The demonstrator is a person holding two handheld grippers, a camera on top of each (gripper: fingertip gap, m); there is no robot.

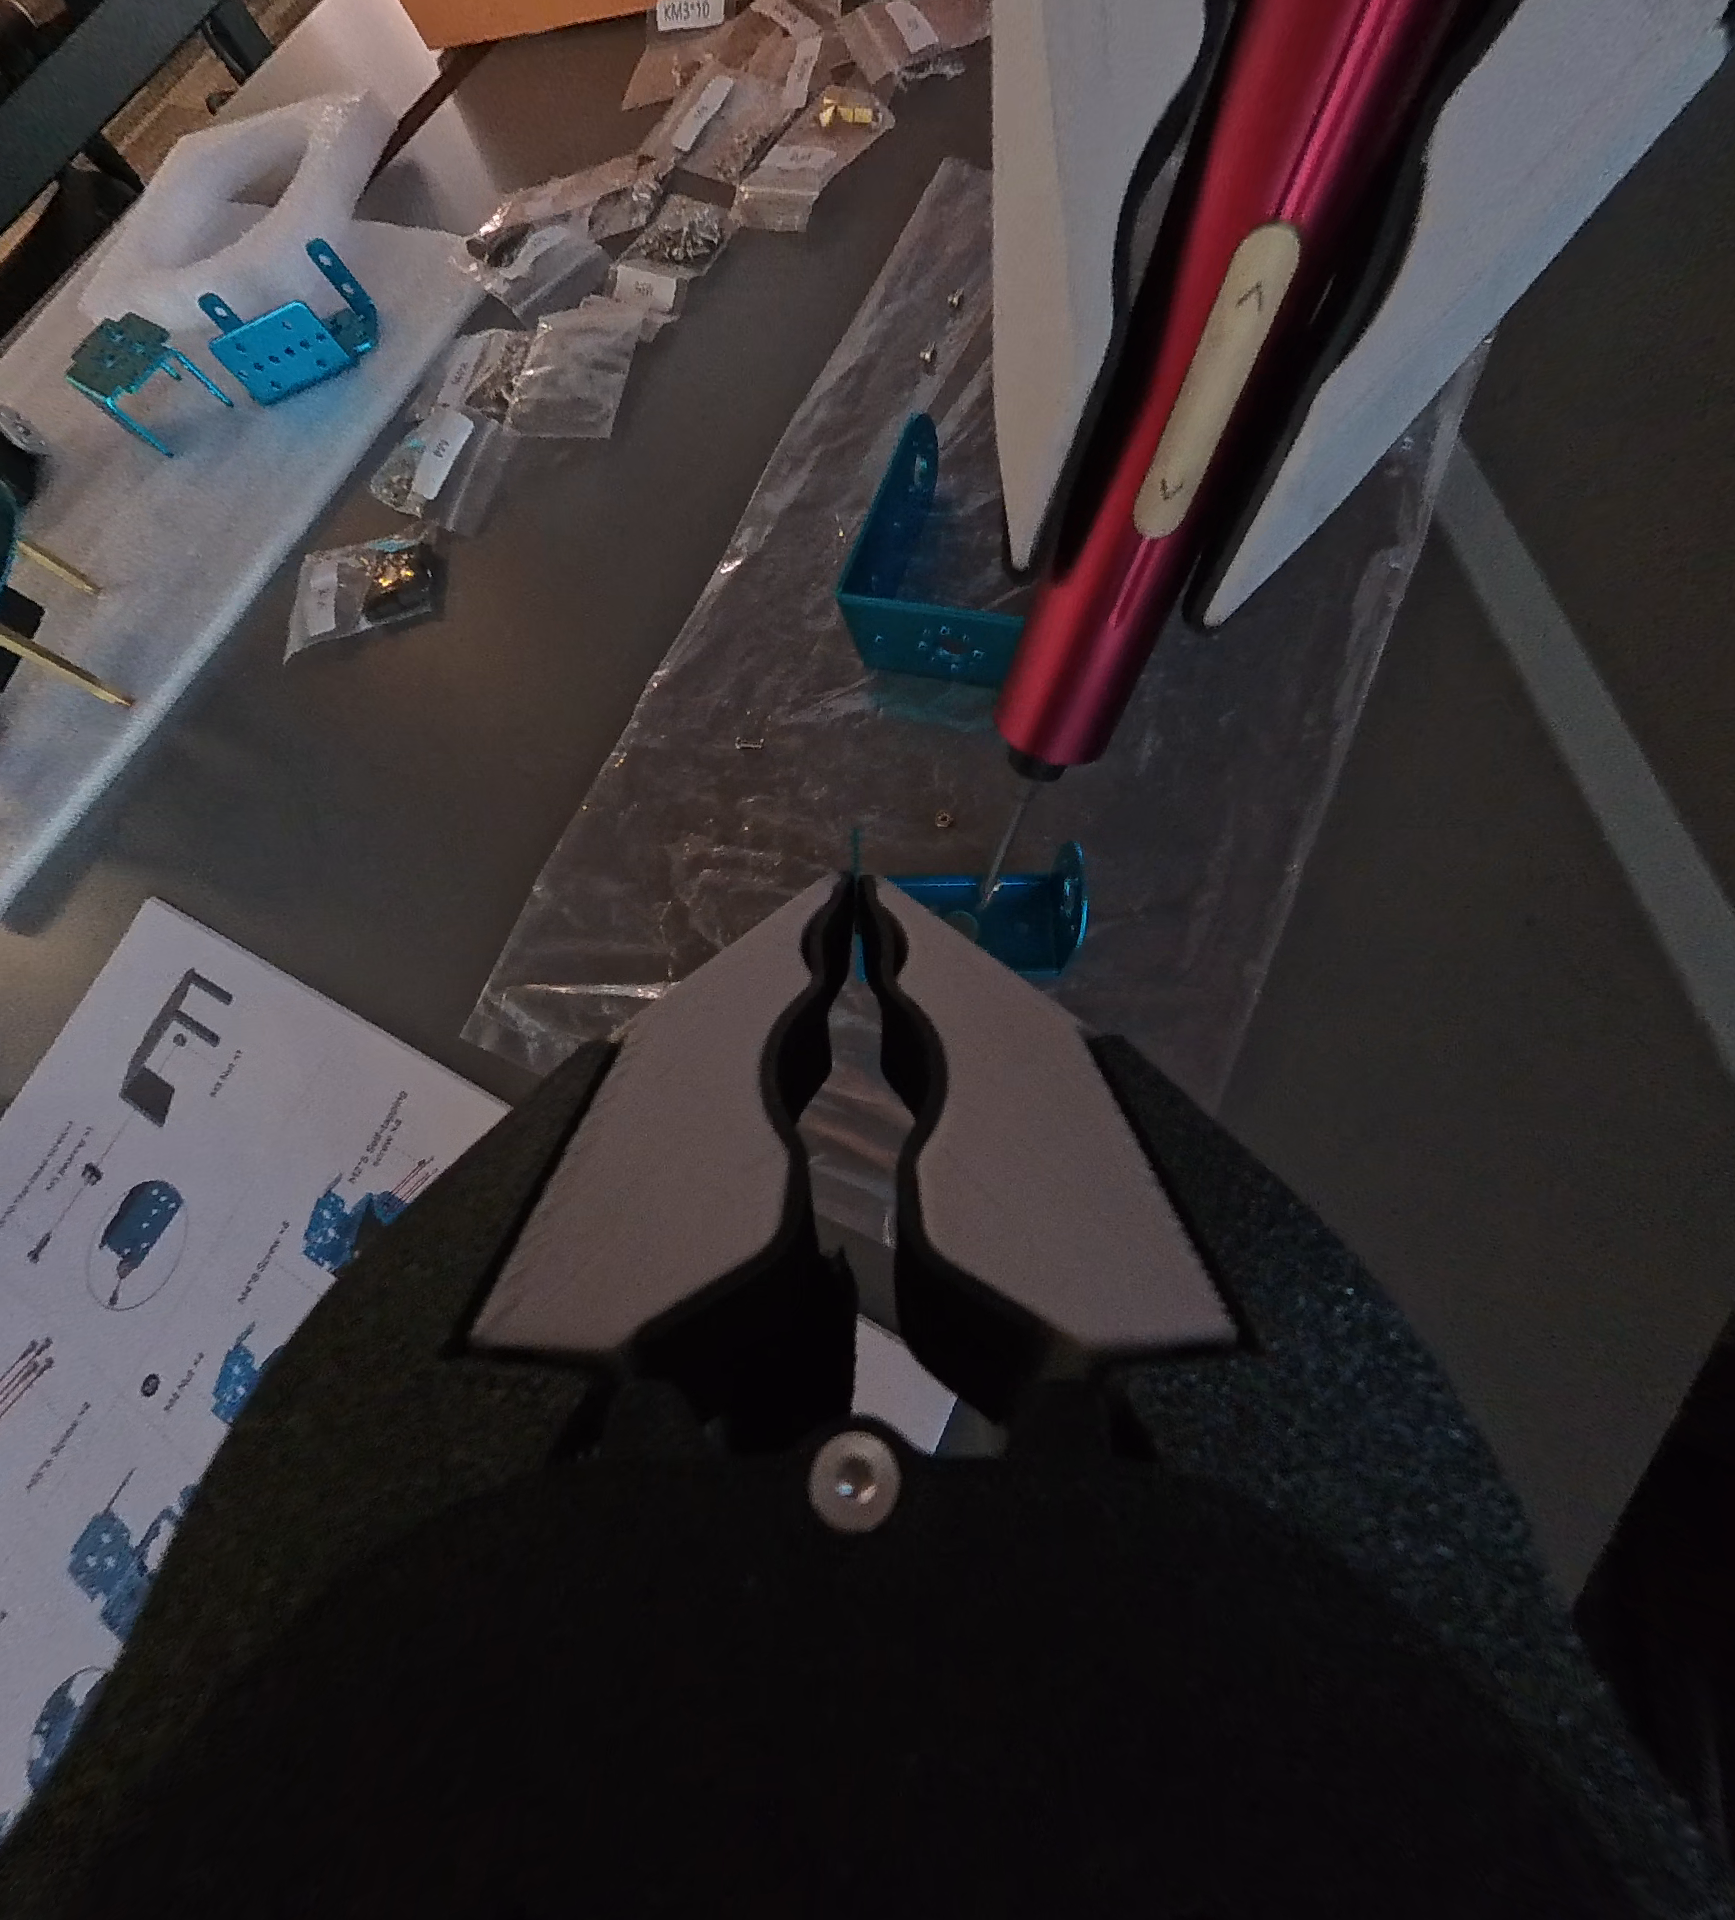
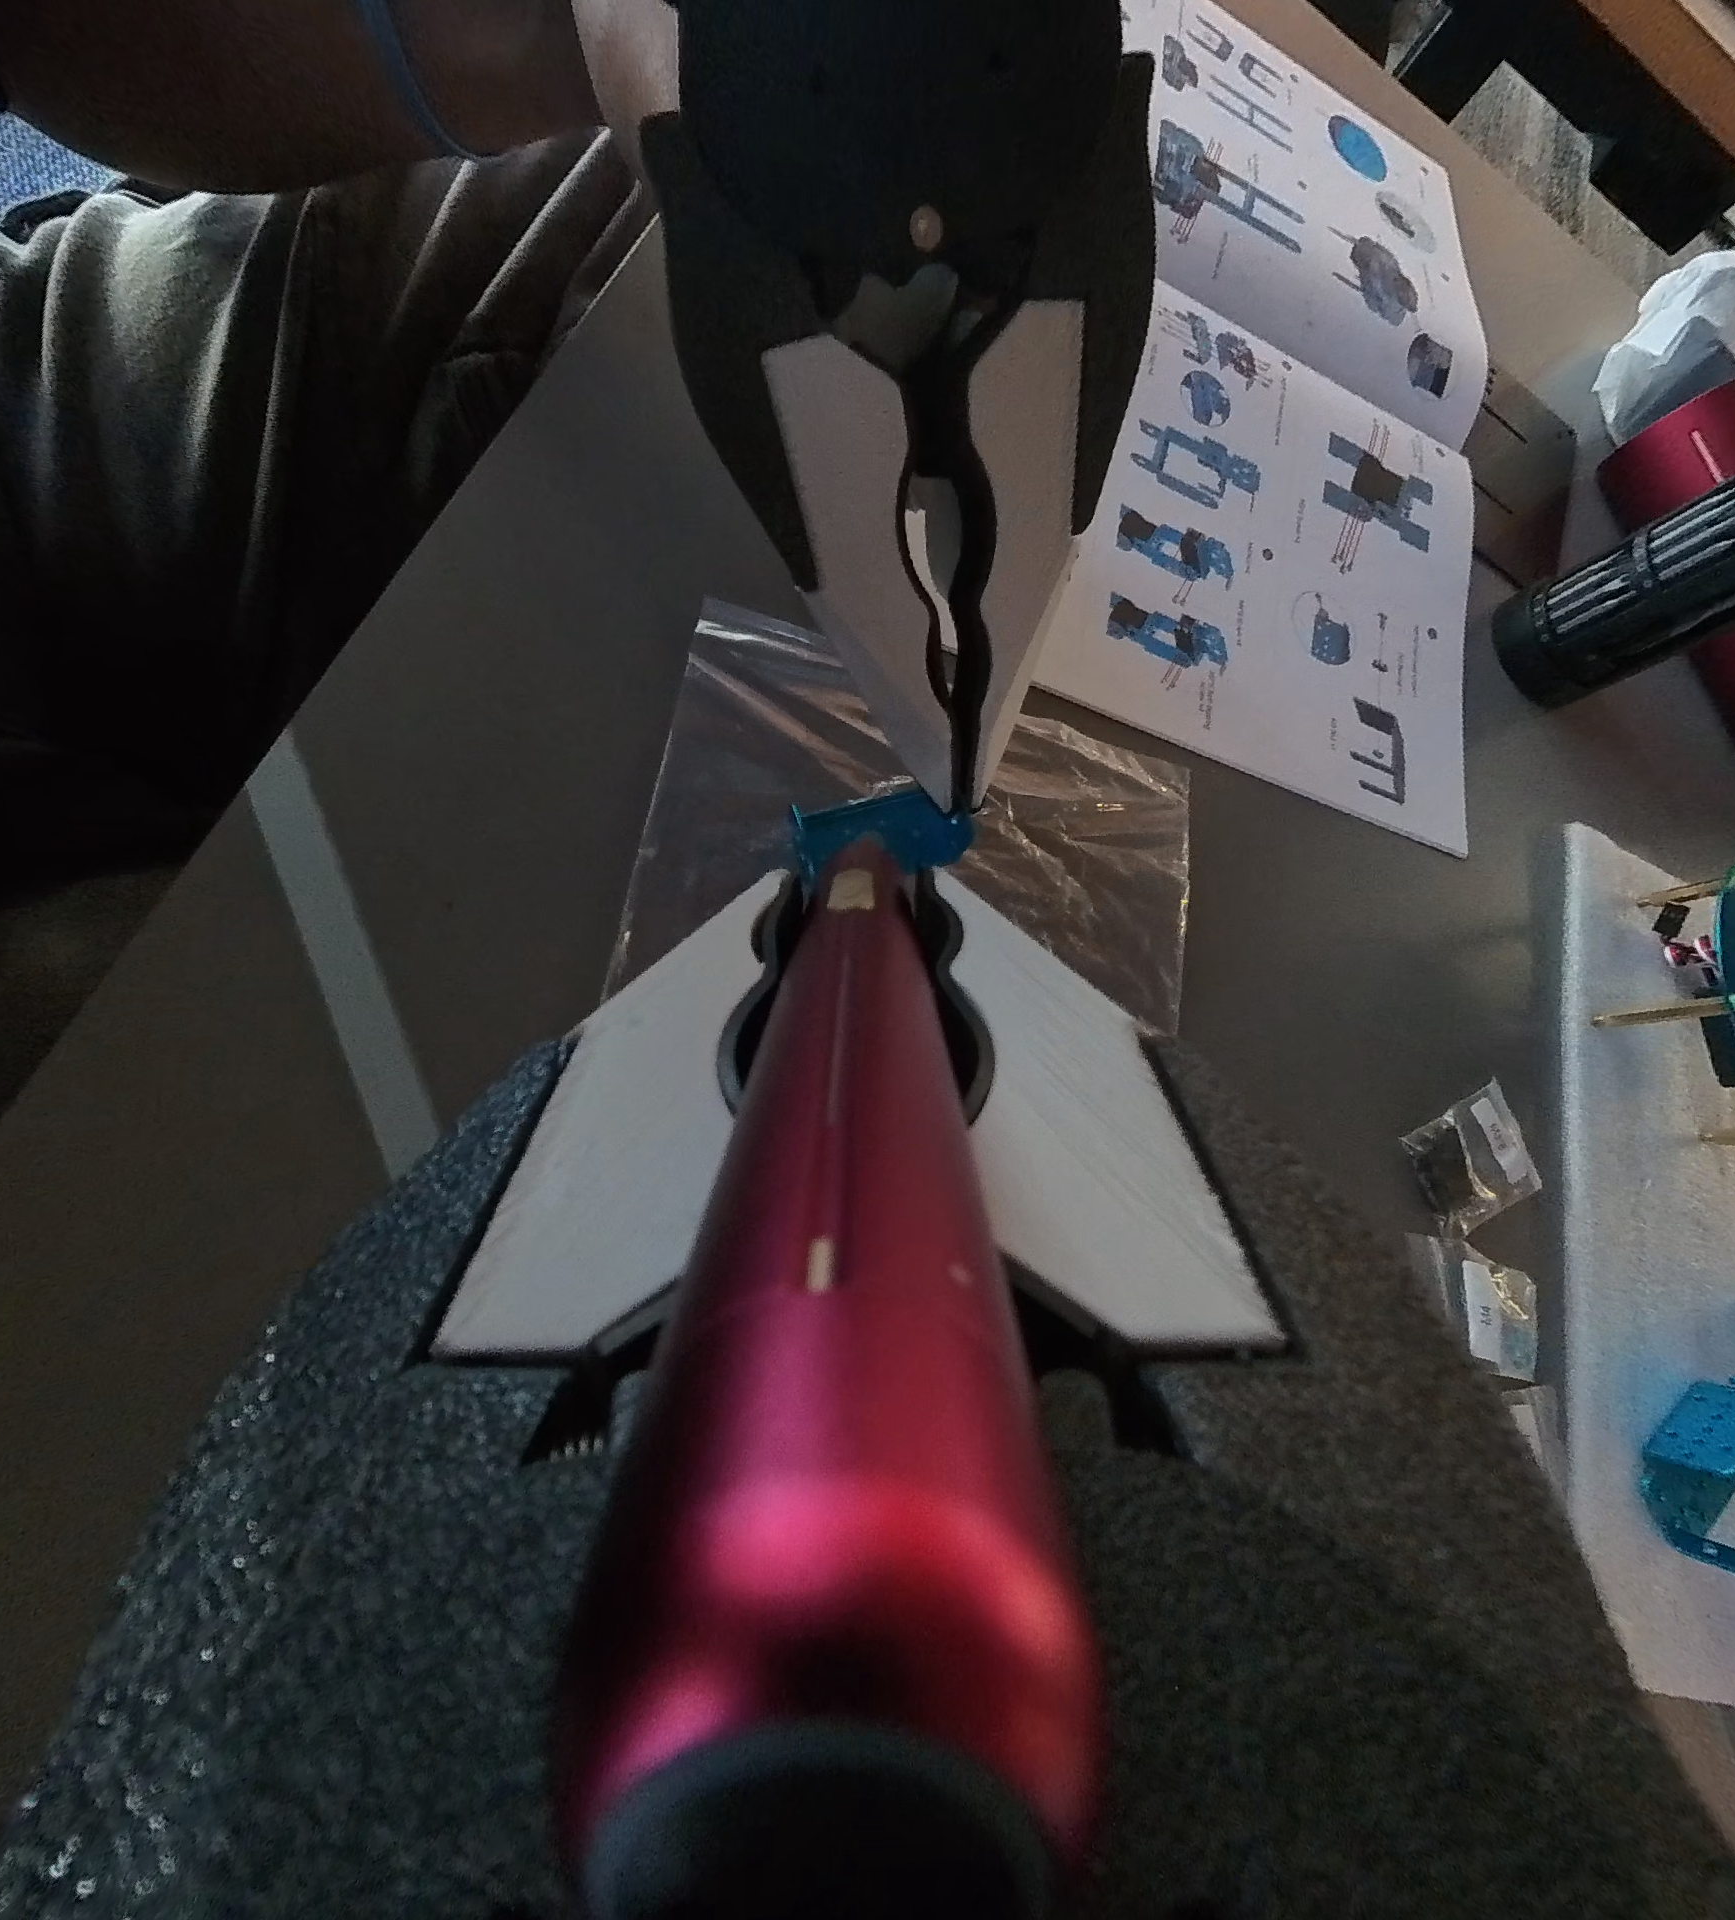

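Red-bodied electric screwdriver [image 1: 1169, 436], clenched in the right tongs [image 2: 858, 883], has its bit down in the blue bracket [image 1: 998, 920] on the plastic bag [image 1: 811, 748], which the pinched-shut left tongs [image 1: 855, 883] grip by one flange, so steady, vertical pressure suits best.

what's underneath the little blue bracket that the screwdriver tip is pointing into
The blue bracket sits on a clear plastic bag spread flat on the grey table. The left gripper has its jaws shut on the bracket's edge. The bag directly beneath the bracket is covered.
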